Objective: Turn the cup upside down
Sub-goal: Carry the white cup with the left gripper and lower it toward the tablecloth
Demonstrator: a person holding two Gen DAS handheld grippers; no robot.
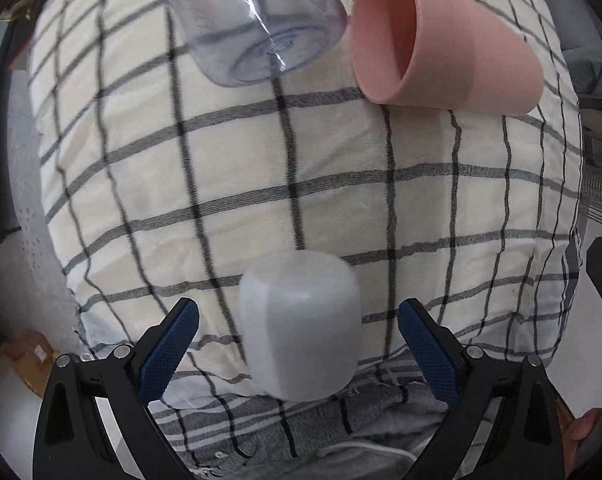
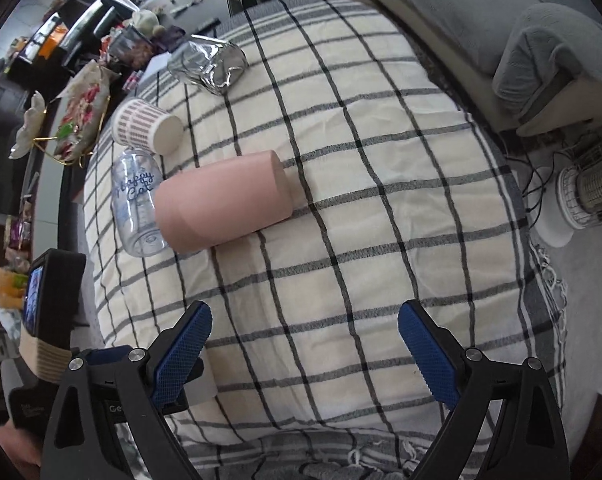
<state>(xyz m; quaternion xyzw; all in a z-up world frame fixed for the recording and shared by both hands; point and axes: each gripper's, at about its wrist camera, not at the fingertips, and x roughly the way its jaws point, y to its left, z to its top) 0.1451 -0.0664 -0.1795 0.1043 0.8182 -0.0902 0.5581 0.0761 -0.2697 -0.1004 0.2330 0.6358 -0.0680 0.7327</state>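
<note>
The left gripper point(image 1: 299, 334) stands wide open around a blurred white cup point(image 1: 299, 326) that sits mouth-down on the checked cloth point(image 1: 141, 168), its fingers clear of the sides. The right gripper point(image 2: 305, 338) is open and empty. A pink cup point(image 2: 223, 200) lies on its side, partly hiding a clear cup point(image 2: 137, 204).

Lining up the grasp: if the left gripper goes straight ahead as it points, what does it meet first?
The left gripper would first meet the frosted white plastic cup, which sits upside down between its open fingers; contact depth is unclear.
</note>
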